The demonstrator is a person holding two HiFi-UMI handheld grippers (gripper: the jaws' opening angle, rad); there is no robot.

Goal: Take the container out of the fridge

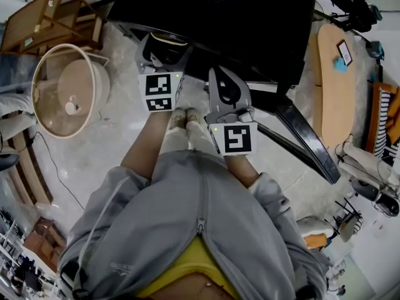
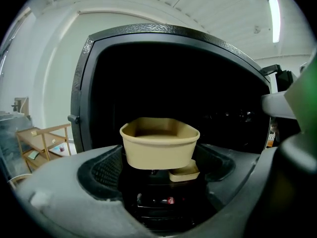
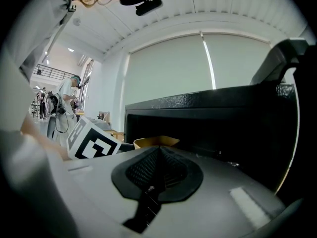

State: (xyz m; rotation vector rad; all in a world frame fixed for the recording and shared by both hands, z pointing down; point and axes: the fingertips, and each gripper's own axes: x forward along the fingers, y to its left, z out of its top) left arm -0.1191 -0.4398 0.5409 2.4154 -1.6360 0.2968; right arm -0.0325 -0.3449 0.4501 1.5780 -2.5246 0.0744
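Note:
A tan open-topped container [image 2: 159, 143] stands at the mouth of the black fridge [image 2: 173, 78], in front of its dark inside. My left gripper [image 2: 161, 166] is open wide around it, a pad on each side with a small gap, neither pressing. A smaller tan piece [image 2: 184, 173] shows just under the container's right side. From the head view the container's rim [image 1: 167, 39] sits between the left gripper's [image 1: 164, 50] jaws at the fridge's front. My right gripper [image 1: 217, 72] is beside it, shut and empty, its pads [image 3: 159, 155] meeting. The container's top [image 3: 156, 142] peeks over them.
The fridge door [image 1: 303, 139] hangs open to the right of my right gripper. A round tan basket-like stand [image 1: 69, 89] and a wooden rack [image 1: 50, 11] are on the floor to the left. A wooden table [image 1: 334, 80] stands at the right. The person's feet [image 1: 185, 115] are below the grippers.

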